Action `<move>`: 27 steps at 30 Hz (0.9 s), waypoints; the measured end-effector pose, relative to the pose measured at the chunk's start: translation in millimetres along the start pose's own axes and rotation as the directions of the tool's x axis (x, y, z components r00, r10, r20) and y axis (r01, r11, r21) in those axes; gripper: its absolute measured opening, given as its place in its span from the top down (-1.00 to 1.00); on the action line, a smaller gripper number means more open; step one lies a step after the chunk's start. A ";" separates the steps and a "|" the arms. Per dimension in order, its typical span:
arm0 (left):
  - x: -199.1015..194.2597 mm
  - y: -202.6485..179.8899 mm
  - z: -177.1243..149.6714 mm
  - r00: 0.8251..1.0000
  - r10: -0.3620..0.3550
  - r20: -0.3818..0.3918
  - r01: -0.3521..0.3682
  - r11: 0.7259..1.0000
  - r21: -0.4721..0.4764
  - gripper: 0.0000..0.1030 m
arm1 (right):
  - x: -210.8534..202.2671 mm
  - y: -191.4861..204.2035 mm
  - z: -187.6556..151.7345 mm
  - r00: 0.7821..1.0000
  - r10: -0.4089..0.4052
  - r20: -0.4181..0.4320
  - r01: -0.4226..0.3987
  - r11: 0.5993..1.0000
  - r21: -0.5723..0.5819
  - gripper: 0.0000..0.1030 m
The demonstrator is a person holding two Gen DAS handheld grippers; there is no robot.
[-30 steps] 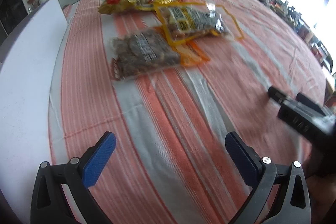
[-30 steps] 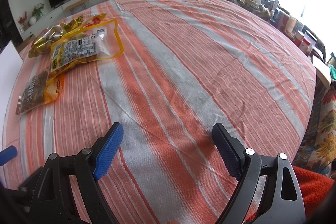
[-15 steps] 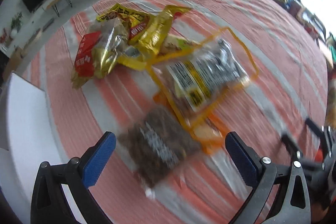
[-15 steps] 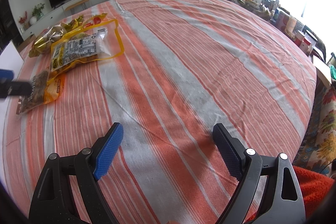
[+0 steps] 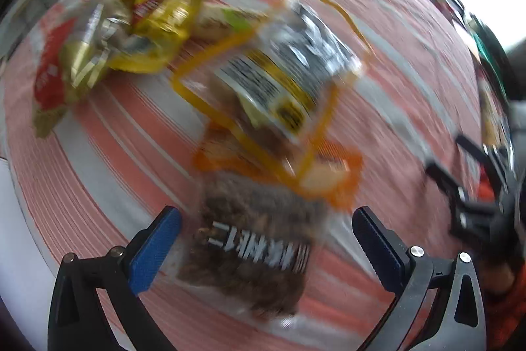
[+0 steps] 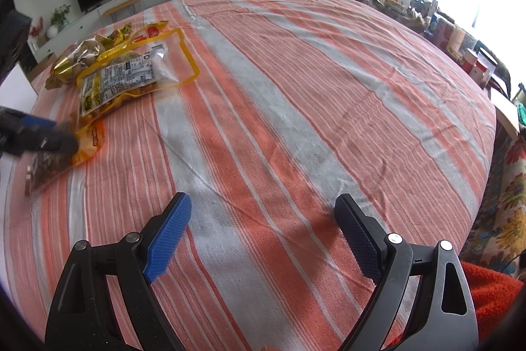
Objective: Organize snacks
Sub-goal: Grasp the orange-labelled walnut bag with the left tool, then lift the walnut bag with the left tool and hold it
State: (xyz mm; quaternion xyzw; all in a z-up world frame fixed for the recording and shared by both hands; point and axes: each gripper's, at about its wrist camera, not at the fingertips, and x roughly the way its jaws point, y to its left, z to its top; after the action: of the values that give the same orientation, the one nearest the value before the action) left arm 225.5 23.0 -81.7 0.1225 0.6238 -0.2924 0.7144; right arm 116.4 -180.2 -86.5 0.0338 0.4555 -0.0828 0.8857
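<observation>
Left gripper: jaws wide apart, holding nothing, poised over the dark nut packet, which lies between the two blue pads; contact cannot be told through the blur.
Right gripper: jaws wide apart, empty, above bare striped tablecloth.
Dark nut packet: flat on the cloth near the left edge.
Yellow-bordered packet: overlapping an orange packet.
Yellow foil bags: beyond these, toward the far left corner.
</observation>
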 end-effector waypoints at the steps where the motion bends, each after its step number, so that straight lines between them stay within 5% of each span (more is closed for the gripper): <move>1: 0.6 -7.2 -4.9 1.000 -0.004 -0.023 0.004 0.999 0.036 -0.99 | 0.3 -0.6 0.3 1.000 0.000 0.000 0.000 1.000 -0.001 -0.78; 9: 16.0 -45.7 -4.4 0.987 0.157 -0.031 -0.151 0.978 0.145 -1.00 | -0.2 -0.2 -0.1 1.000 0.002 0.000 -0.002 1.000 -0.002 -0.78; 14: 17.4 -43.4 1.2 0.984 0.178 0.006 -0.178 0.984 -0.009 -0.96 | 0.5 2.9 0.2 1.000 0.006 -0.002 -0.006 1.000 -0.005 -0.78; 17: 8.1 -44.9 -16.7 0.977 0.205 0.063 -0.197 0.973 -0.124 -0.54 | 0.2 2.8 0.0 1.000 0.005 -0.001 -0.005 1.000 -0.004 -0.78; 23: 0.0 -59.2 -80.6 0.948 0.297 0.116 -0.230 0.888 -0.399 -0.44 | 0.3 2.5 0.1 1.000 0.006 -0.001 -0.006 1.000 -0.004 -0.78; 27: -1.5 -68.6 -124.1 0.913 0.364 0.182 -0.229 0.828 -0.511 -0.56 | 0.0 2.2 0.0 1.000 0.008 -0.001 -0.008 1.000 -0.004 -0.78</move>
State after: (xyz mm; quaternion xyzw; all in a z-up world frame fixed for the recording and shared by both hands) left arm 84.6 35.6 -91.0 -0.0030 0.5456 -0.0272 0.8376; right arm 116.7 -178.1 -86.5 0.0336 0.4560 -0.0784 0.8859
